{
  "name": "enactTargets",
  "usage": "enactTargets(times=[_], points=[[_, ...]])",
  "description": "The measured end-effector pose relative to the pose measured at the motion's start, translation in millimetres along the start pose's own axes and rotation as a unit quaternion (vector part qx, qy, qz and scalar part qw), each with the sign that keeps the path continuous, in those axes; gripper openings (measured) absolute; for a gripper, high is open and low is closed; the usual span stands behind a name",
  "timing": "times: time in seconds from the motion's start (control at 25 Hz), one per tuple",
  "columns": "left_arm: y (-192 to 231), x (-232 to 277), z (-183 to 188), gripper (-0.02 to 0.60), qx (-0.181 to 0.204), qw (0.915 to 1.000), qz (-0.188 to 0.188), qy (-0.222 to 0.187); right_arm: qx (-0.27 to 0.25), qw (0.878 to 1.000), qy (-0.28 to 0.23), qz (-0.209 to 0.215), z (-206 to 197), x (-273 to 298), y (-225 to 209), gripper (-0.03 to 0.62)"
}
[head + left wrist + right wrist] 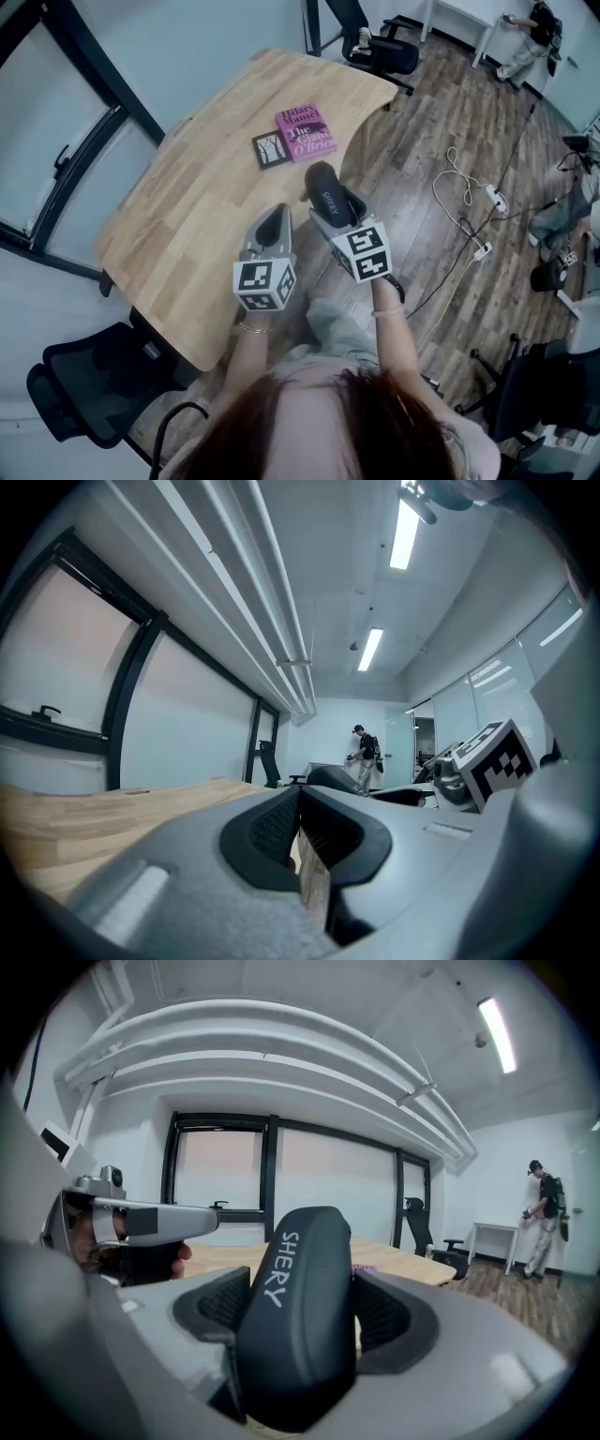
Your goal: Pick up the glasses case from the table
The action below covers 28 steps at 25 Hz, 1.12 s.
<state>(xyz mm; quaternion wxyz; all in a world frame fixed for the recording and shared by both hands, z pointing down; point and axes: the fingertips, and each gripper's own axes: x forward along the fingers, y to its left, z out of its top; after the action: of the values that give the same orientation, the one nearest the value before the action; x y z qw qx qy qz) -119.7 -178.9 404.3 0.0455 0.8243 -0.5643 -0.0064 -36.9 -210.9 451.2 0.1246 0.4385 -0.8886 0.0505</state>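
A black glasses case (327, 193) with white lettering is held off the wooden table (197, 187), near its right edge. My right gripper (330, 208) is shut on the glasses case (298, 1312), which stands between the two jaws and fills the middle of the right gripper view. My left gripper (270, 225) hangs beside it to the left, over the table, shut with nothing between its jaws (300, 841). In the left gripper view the right gripper's marker cube (495, 759) shows at the right.
A pink book (305, 131) and a small dark booklet (271, 148) lie on the far part of the table. A black office chair (89, 384) stands at the near left, another (380, 47) beyond the table. Cables (469, 202) run over the floor. A person (541, 1215) stands far off.
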Motion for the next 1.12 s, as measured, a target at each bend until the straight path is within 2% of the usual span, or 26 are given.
enactTargets(times=[0.8, 1.12], points=[[-39.3, -77.7, 30.8, 0.009, 0.038, 0.9987, -0.008, -0.033, -0.007, 0.998, -0.065, -0.016, 32.4, -87.4, 35.1, 0.347], [-57.7, -98.1, 35.2, 0.009, 0.043, 0.9981, -0.019, -0.04, -0.019, 0.997, -0.074, -0.02, 39.8, -110.9, 49.2, 0.347]])
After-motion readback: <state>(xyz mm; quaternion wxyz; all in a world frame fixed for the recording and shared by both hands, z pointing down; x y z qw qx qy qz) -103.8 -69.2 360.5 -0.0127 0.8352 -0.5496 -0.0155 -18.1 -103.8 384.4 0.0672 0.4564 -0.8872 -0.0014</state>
